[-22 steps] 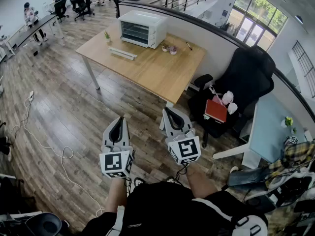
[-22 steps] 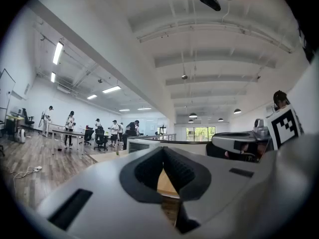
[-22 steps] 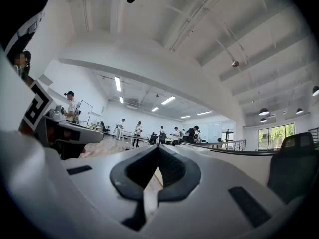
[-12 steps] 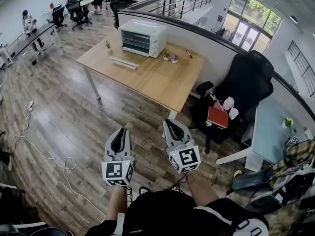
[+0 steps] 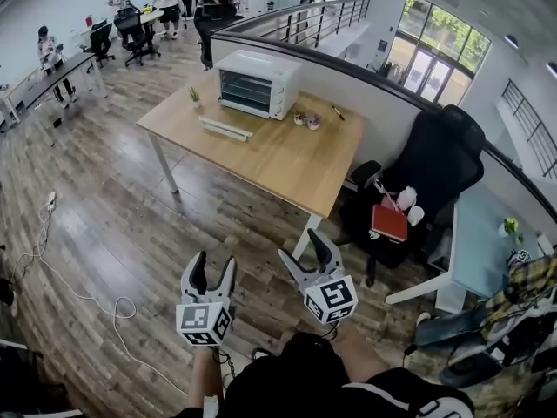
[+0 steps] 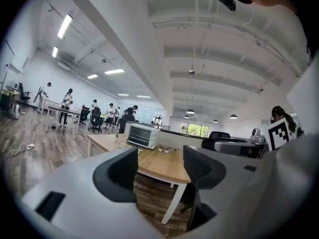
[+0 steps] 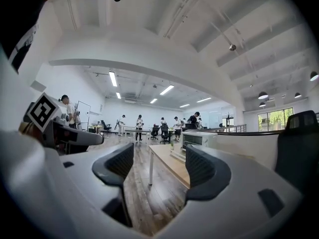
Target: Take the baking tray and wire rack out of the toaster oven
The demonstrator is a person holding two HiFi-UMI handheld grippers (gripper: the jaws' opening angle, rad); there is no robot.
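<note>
Left claw [image 5: 214, 265] and right claw [image 5: 302, 249] both gape empty, held level (likely pre-opened for the grab). The toaster oven [image 5: 255, 84] sits on the desk [image 5: 287, 159], well apart from both, and its door looks shut. The tray and rack are presumably inside, unseen.

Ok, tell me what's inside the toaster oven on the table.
The toaster oven is shut; through its glass front faint horizontal bars show, probably a rack. A tray cannot be made out from here; the white casing hides the rest.

Wooden table [image 5: 278, 159]: toaster oven [image 5: 258, 84], potted plant [image 5: 195, 97], flat white bar [image 5: 225, 128].
</note>
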